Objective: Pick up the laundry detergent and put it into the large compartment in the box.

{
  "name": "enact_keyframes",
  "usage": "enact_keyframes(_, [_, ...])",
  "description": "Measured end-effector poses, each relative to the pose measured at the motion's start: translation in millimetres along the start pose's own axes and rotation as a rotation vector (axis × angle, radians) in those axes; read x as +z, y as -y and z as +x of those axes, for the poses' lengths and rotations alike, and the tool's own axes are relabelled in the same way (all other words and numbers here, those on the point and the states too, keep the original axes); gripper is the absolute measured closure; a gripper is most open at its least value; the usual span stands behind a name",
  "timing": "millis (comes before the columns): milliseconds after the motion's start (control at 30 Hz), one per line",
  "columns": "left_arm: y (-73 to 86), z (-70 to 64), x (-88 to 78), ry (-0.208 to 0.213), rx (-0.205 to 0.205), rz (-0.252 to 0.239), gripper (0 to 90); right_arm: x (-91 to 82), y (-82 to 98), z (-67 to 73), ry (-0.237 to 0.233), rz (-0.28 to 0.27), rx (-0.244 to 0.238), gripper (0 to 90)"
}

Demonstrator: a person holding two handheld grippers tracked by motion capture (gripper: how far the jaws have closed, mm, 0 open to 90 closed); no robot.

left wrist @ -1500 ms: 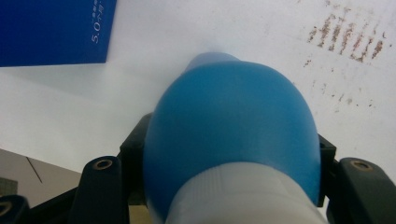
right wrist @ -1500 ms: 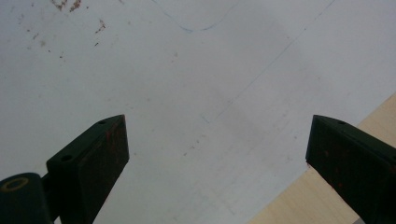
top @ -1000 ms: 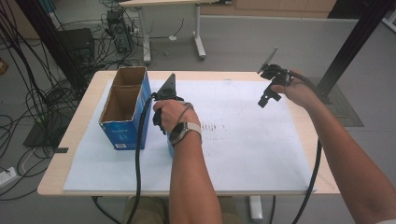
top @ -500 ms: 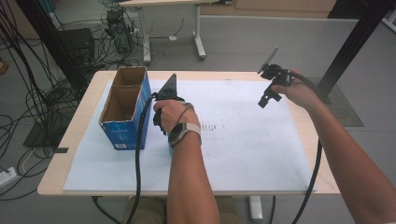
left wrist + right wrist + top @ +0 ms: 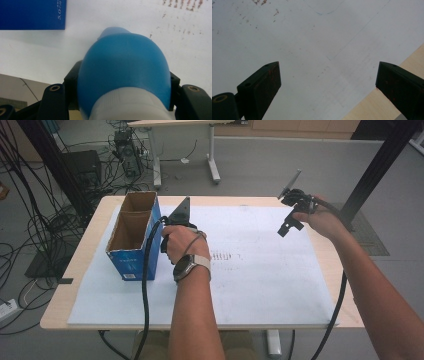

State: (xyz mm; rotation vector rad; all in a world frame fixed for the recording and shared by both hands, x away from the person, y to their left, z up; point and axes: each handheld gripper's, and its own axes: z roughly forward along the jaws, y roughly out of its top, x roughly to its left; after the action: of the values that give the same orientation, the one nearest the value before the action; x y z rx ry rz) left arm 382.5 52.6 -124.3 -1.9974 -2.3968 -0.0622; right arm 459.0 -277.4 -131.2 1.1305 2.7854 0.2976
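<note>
Beside the open blue box (image 5: 134, 240), left hand-held gripper (image 5: 125, 100) clamped on blue bottle (image 5: 125, 70); right hand-held gripper (image 5: 328, 85) wide open near tabletop (image 5: 372, 107) edge

A light wooden table (image 5: 90, 250) covered by a white sheet (image 5: 280, 285) stands on a grey floor (image 5: 280, 165). Black cables (image 5: 45, 215) sprawl at the left beside dark equipment (image 5: 82, 167). Another desk's white legs (image 5: 212, 155) rise behind, and a black post (image 5: 380, 165) leans at the right.
</note>
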Motion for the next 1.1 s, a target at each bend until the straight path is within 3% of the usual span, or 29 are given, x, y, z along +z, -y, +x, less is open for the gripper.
enact_keyframes(233, [11.1,-0.3,-11.8,0.011,0.068,-0.013,38.2,-12.2,3.4,13.5,0.008,-0.005,0.006,6.0])
enact_keyframes(300, [13.6,-0.6,-17.4,0.012,0.105,-0.001,38.2,-16.6,5.7,17.4,0.009,-0.012,0.010,6.1])
enact_keyframes(567, [23.3,1.1,-32.3,0.013,0.142,-0.008,38.2,-27.2,11.7,31.5,0.008,-0.014,0.024,6.0])
enact_keyframes(900, [32.4,3.2,-66.2,0.002,0.190,-0.027,38.2,-27.6,14.5,40.5,0.002,-0.003,0.039,6.0])
enact_keyframes(1100, [35.8,5.3,-81.0,0.017,0.215,-0.042,38.2,-33.6,13.6,47.4,0.005,-0.010,0.040,6.0])
